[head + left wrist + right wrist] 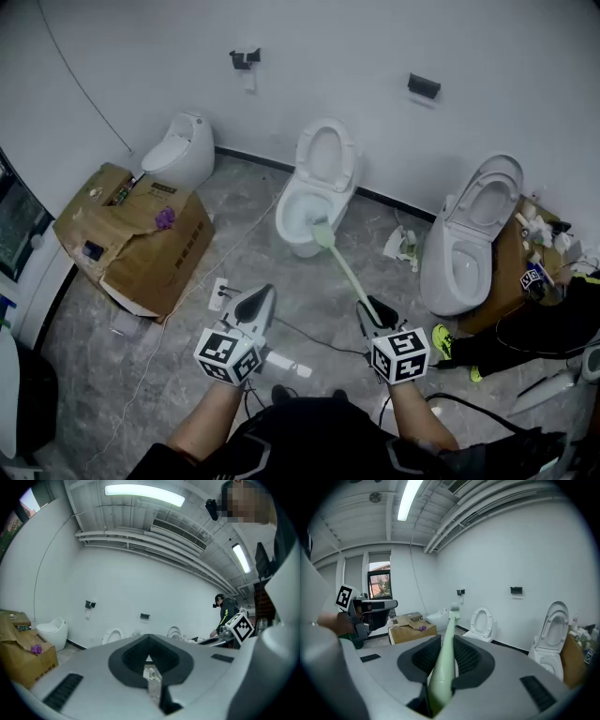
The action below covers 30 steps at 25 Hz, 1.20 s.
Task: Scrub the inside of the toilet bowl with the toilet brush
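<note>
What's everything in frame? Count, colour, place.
middle toilet: 1, white, back wall, lid up
left toilet: 1, white, back wall, lid down
right toilet: 1, white, back wall, lid up
toilet brush: 1, pale green, head at middle toilet's bowl
cardboard box: 1, brown, floor, by left toilet
wall fixtures: 2, black, back wall
second person: 1, dark clothes, far right
left hand-held gripper: 1, grey, shut, empty
right hand-held gripper: 1, grey, shut on toilet brush handle

A cardboard box (131, 239) with a purple object (165, 218) on top sits beside a closed white toilet (183, 155); another toilet (459, 248), lid raised, stands far right.
</note>
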Motion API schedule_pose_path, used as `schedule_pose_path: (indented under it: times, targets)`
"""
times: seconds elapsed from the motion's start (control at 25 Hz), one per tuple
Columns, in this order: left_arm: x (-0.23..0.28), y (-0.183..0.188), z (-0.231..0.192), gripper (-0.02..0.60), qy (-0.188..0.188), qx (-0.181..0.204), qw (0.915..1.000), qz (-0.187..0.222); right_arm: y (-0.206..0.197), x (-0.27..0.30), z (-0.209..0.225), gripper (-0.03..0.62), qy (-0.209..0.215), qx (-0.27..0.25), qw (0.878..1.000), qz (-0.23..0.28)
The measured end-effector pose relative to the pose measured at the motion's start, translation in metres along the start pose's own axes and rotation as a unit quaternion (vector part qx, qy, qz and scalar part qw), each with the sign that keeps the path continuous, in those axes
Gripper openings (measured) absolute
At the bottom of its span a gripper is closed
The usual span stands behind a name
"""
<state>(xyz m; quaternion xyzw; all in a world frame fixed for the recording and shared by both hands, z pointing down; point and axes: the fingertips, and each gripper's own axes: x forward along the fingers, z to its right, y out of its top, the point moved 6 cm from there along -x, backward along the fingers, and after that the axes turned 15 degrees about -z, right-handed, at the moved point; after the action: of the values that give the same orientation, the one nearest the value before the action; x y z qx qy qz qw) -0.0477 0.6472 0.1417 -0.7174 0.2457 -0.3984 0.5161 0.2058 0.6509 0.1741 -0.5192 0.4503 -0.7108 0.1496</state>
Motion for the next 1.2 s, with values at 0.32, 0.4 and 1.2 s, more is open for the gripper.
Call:
schedule_pose_path:
  times: [0.32,0.4,1.2]
  targets:
    - [-0.005,0.003,-0.004,0.008,0.006,0.007,1.0000,0.004,0.002,0.002,-0.005,0.092,0.000,-0.002,1.000,-0.002]
    - [-0.005,0.003,-0.004,0.008,0.005,0.007,1.0000,0.004,0.003,0.002,-0.005,0.092,-0.001,-0.001,1.000,-0.002]
    - [-0.030,-0.007,-0.073,0.008,-0.002,0.003,1.0000,0.009,0.021,0.045,-0.036,0.092,-0.021,0.035,0.999,-0.002]
